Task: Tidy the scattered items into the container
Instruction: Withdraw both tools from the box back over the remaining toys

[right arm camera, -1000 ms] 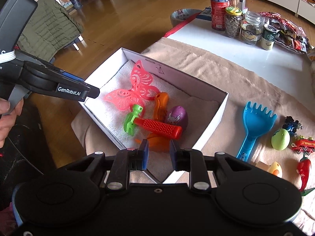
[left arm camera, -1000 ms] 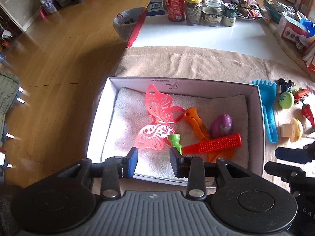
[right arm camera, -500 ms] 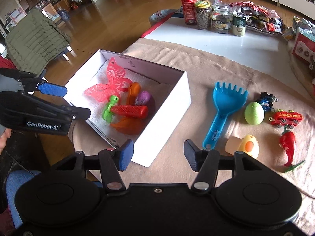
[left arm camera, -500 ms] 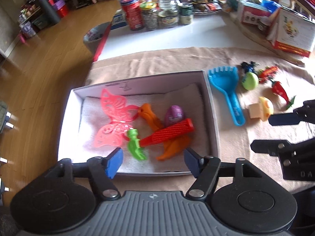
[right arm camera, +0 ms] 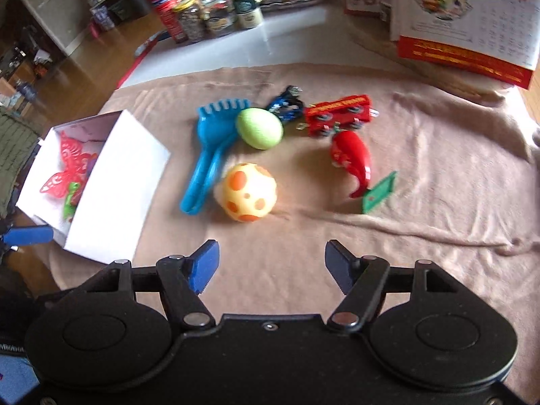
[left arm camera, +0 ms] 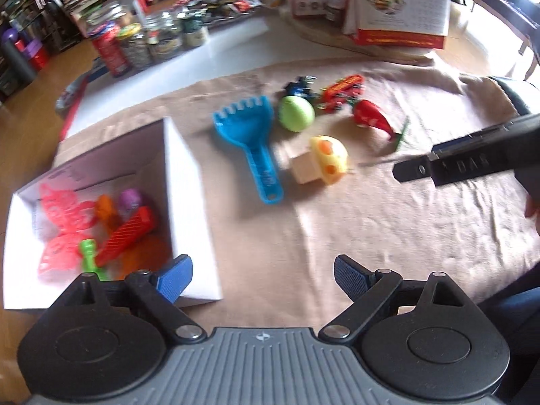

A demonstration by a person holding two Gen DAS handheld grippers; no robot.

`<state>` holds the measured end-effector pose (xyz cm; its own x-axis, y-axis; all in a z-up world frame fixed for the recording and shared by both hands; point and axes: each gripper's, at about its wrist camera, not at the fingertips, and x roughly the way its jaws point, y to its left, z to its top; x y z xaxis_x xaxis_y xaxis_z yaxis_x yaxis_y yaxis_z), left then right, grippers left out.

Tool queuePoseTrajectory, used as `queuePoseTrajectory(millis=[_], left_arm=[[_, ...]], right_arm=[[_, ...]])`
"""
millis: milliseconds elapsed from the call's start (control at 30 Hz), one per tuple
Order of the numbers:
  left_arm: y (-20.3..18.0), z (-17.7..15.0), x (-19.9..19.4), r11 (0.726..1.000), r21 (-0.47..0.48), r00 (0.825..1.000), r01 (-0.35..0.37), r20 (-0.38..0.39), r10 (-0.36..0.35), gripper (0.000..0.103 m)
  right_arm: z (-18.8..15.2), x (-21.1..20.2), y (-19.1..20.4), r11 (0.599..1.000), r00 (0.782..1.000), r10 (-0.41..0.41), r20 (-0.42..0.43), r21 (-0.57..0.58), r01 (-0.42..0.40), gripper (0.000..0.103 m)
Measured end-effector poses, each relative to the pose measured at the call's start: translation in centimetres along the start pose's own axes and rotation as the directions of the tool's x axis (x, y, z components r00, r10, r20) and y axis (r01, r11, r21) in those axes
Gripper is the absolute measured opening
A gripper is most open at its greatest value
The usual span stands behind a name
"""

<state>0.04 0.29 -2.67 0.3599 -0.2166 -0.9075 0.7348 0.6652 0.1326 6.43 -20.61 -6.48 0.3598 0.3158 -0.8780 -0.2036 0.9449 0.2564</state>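
Observation:
A white box [left arm camera: 189, 202] [right arm camera: 111, 185] stands at the left and holds a pink butterfly [left arm camera: 64, 222], a red and green hammer [left arm camera: 125, 236], a purple egg and an orange toy. On the beige cloth lie a blue rake [right arm camera: 209, 155], a green egg [right arm camera: 260, 128], a yellow spotted mushroom [right arm camera: 246, 192], a red chili [right arm camera: 354, 162], a red train [right arm camera: 337, 111] and a small blue car [right arm camera: 287, 103]. My left gripper [left arm camera: 263, 276] is open and empty beside the box's near right corner. My right gripper [right arm camera: 270, 266] is open and empty, just short of the mushroom.
Jars and a red can [right arm camera: 172, 20] stand on the white tabletop behind the cloth. A calendar and boxes [right arm camera: 465, 17] stand at the back right. Wooden floor lies to the left of the table.
Both grippers have opened from nearly shut to wide. Both have swung right, away from over the box towards the loose toys on the cloth.

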Motion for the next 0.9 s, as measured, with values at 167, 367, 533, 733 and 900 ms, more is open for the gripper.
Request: queuePoseTrajectory(millis=[167, 367, 533, 733, 900], left_arm=[[-3.0, 0.5, 3.8, 0.999, 0.012, 0.999, 0.041, -0.026, -0.040, 0.092], [-3.8, 1.8, 8.0, 0.996, -0.003, 0.990, 0.093, -0.102, -0.093, 0.092], [-3.3, 2.1, 10.0, 0.996, -0.024, 0.988, 0.082, -0.132, -0.084, 0.092], [-3.8, 1.9, 10.2, 0.996, 0.000, 0.985, 0.088, -0.150, -0.087, 0.092], [-4.1, 2.2, 9.9, 0.994, 0.010, 0.984, 0.111, -0.142, -0.109, 0.096]], right_arm=[[0.2, 0.7, -4.0, 0.994, 0.997, -0.071, -0.011, 0.079, 0.072, 0.070], [1.4, 1.8, -7.5, 0.981, 0.991, -0.131, -0.017, 0.141, 0.132, 0.072], [3.7, 3.3, -8.2, 0.974, 0.985, -0.175, -0.001, 0.144, 0.174, 0.072], [5.5, 5.8, -6.7, 0.988, 0.993, -0.117, 0.010, 0.098, 0.115, 0.072], [6.4, 7.8, -4.3, 0.990, 0.990, -0.140, -0.008, 0.010, 0.140, 0.072]])
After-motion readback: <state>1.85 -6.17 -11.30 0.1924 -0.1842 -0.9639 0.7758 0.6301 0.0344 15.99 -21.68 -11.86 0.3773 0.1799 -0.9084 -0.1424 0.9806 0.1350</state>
